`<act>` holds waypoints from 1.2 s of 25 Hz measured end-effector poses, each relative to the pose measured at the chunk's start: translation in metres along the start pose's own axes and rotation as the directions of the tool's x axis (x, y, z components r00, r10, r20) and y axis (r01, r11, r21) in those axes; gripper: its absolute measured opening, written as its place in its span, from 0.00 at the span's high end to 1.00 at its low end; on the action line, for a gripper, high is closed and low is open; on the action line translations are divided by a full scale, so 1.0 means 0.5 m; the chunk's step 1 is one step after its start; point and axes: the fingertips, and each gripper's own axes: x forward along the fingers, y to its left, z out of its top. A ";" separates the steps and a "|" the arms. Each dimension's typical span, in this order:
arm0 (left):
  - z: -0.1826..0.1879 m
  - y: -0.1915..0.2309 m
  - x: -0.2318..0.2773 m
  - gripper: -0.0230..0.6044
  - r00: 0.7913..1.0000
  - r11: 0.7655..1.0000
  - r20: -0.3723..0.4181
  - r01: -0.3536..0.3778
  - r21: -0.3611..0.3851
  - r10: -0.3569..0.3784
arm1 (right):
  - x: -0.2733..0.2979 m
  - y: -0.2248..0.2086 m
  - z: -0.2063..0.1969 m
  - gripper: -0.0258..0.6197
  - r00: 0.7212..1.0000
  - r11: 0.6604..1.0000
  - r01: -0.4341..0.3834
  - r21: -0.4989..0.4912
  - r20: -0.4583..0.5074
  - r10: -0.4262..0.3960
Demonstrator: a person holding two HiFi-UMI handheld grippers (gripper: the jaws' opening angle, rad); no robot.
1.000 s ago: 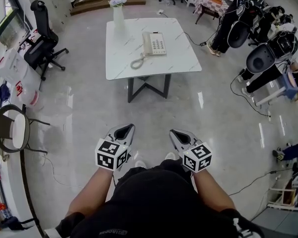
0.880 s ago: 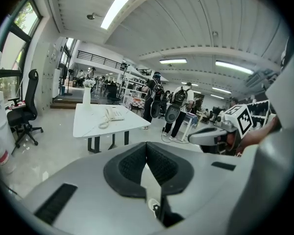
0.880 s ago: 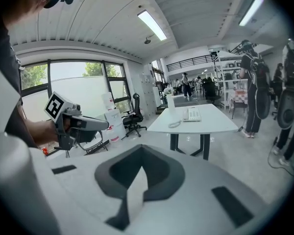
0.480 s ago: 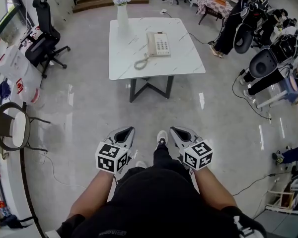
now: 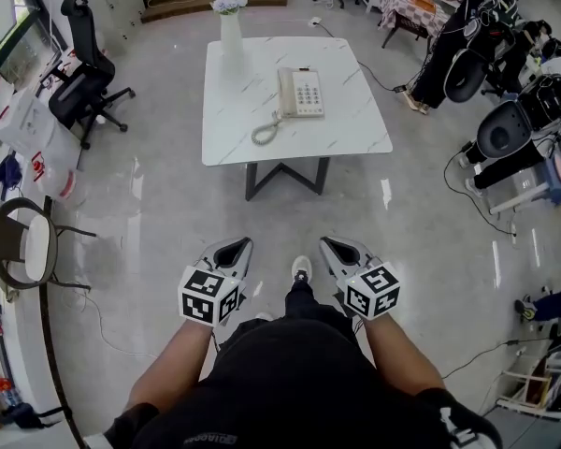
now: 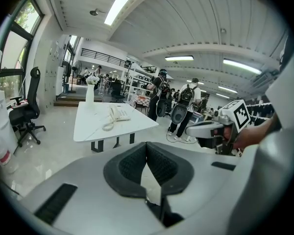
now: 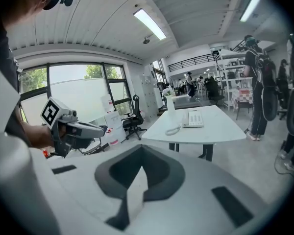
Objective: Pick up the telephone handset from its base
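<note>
The left tool [image 5: 232,248] and the right tool [image 5: 338,248] are held side by side in front of the person's body, both low over the shiny floor [image 5: 168,204] and both pointing to 12 o'clock. In each gripper view the two jaws meet at their tips, so both tools are closed and nothing is between them. One shoe [image 5: 301,269] of the person shows between the two tools. Well apart from them, at 12 o'clock, stands the white table [image 5: 346,129]. The telephone handset [image 5: 286,92] lies on the left side of its base [image 5: 309,94], near the middle of the table, and the coiled cord [image 5: 266,131] hangs out toward 7 o'clock of the base. A white vase [image 5: 229,28] with flowers stands at the 11 o'clock corner of the table. A black office chair [image 5: 79,64] is on the floor at 10 o'clock, and several people [image 5: 449,36] stand at 1 o'clock.
</note>
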 end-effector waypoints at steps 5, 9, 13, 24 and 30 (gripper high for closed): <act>0.056 0.010 0.083 0.96 1.000 1.000 -0.005 -0.002 -0.006 0.002 | 0.039 -0.071 0.053 0.96 1.000 1.000 -0.024 -0.011 0.003 0.024; 0.112 0.018 0.151 0.96 1.000 1.000 0.007 -0.006 0.000 0.006 | 0.069 -0.137 0.090 0.96 0.999 0.999 -0.036 -0.014 0.007 0.036; 0.155 0.021 0.208 0.96 1.000 1.000 0.011 -0.020 -0.002 0.020 | 0.086 -0.195 0.119 0.96 0.998 0.998 -0.054 -0.014 0.009 0.054; 0.217 0.038 0.318 0.96 0.997 0.997 -0.004 -0.076 -0.017 0.076 | 0.140 -0.321 0.168 0.96 0.994 0.993 -0.113 -0.013 0.002 0.113; 0.230 0.055 0.351 0.96 0.991 0.991 -0.016 -0.132 -0.030 0.131 | 0.160 -0.371 0.184 0.96 0.989 0.989 -0.149 -0.013 0.009 0.149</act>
